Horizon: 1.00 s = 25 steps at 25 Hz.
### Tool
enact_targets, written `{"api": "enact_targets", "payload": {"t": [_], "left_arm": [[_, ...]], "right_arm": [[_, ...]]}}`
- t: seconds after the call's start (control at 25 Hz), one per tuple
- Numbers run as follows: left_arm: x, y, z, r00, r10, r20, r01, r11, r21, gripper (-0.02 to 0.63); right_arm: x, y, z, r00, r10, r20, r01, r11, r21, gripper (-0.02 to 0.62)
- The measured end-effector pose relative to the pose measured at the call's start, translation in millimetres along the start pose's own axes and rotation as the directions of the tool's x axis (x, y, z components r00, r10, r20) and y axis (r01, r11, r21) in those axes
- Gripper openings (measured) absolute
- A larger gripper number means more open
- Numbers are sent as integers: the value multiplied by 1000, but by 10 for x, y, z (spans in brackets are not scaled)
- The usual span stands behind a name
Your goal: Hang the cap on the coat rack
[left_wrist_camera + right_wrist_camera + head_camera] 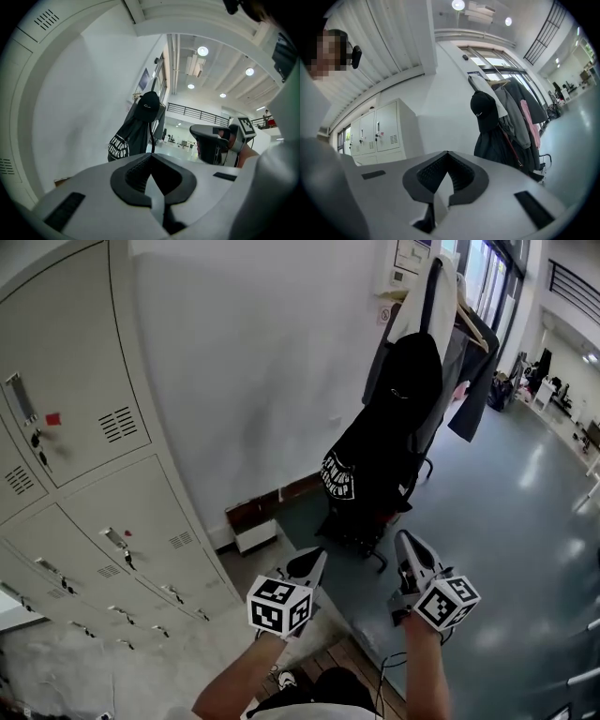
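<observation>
Well, from my head view the glossy grey floor (511,484) runs far right, with lockers (84,446) left and a white wall (253,381) ahead. Left gripper view: my left gripper (151,157) is closed and empty. Right gripper view: my right gripper (446,154) is pinched together too, holding nothing — the cap (483,110) hangs far off, atop the coat rack (511,126).

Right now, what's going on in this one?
A person holds a gripper in each hand, facing a coat rack near some white lockers. The black cap already hangs on the rack, above the dark coats. The left gripper and the right gripper both have their jaws together with nothing between them, and both are well clear of the cap. The hanging looks done.
</observation>
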State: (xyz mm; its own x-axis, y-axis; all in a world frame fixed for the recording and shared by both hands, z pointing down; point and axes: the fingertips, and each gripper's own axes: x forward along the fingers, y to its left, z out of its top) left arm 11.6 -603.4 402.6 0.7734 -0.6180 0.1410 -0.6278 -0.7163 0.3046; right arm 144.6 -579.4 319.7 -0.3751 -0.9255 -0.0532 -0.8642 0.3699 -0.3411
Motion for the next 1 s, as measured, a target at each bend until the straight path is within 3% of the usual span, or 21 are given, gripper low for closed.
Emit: {"api": "enact_targets", "payload": {"t": [0.36, 0.64, 1.0], "left_arm": [[-294, -315, -548, 999, 17, -37, -19, 998, -61, 3], [-513, -1054, -868, 998, 10, -65, -12, 999, -32, 3], [-1065, -1808, -1216, 994, 44, -95, -44, 999, 3, 3]], "right_arm": [[-606, 201, -529, 998, 15, -66, -16, 999, -28, 3], [-1550, 206, -727, 994, -74, -81, 71, 997, -36, 3], [-2575, 320, -1026, 990, -79, -114, 78, 997, -14, 3]]}}
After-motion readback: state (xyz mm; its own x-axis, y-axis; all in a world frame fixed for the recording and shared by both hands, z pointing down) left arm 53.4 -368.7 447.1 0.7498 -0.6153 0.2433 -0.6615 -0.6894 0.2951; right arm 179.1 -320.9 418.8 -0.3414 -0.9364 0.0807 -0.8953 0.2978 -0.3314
